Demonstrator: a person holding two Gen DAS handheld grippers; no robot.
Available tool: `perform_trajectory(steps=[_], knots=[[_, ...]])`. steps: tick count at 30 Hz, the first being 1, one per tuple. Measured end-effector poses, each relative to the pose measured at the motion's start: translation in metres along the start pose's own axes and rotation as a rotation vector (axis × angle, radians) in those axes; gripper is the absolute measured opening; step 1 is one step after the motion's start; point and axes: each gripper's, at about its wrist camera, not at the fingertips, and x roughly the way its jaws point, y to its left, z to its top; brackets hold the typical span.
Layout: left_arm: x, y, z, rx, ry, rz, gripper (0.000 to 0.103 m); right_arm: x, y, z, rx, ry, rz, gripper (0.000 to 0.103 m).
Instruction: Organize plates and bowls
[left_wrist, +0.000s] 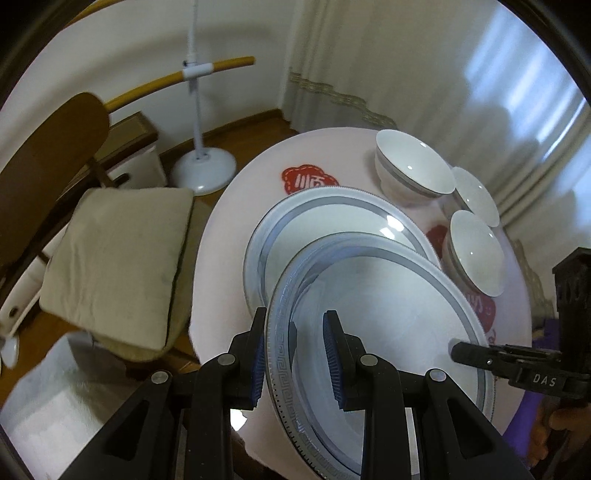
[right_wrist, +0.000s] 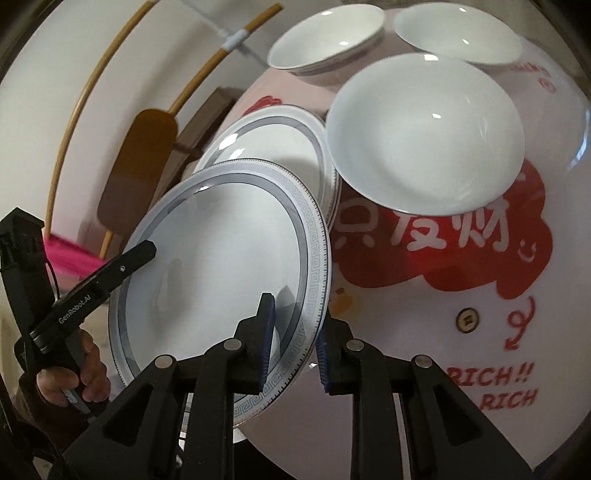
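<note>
A white plate with a grey patterned rim (left_wrist: 388, 317) (right_wrist: 221, 266) is held tilted above the round table, its far edge over a second matching plate (left_wrist: 332, 221) (right_wrist: 273, 144) that lies flat. My left gripper (left_wrist: 295, 358) straddles the near plate's left rim, jaws not pressed tight. My right gripper (right_wrist: 295, 343) straddles its right rim; it shows in the left wrist view (left_wrist: 480, 356). Three white bowls stand beyond: a large one (left_wrist: 413, 170) (right_wrist: 325, 37), a small one (left_wrist: 474, 195) (right_wrist: 458, 33), and a nearer one (left_wrist: 474, 251) (right_wrist: 424, 136).
The pink tablecloth (right_wrist: 443, 332) carries red prints. A wooden chair with a beige cushion (left_wrist: 114, 258) stands left of the table. A white fan base (left_wrist: 203, 166) is on the floor behind. A white bin (left_wrist: 48, 398) sits at lower left.
</note>
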Motion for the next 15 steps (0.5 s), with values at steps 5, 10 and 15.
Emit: perform_trajectory(steps=[5, 10, 15], knots=[[0.02, 0.014, 0.027, 0.039, 0.011, -0.025, 0.024, 0.004, 0.006, 0.005, 0.05, -0.025, -0.043, 0.023], [0.038, 0.019, 0.042, 0.058, 0.021, -0.033, 0.024, 0.005, 0.008, 0.007, 0.081, -0.038, -0.075, 0.024], [0.056, 0.024, 0.053, 0.063, 0.032, -0.038, 0.024, 0.009, 0.01, 0.008, 0.107, -0.031, -0.103, 0.025]])
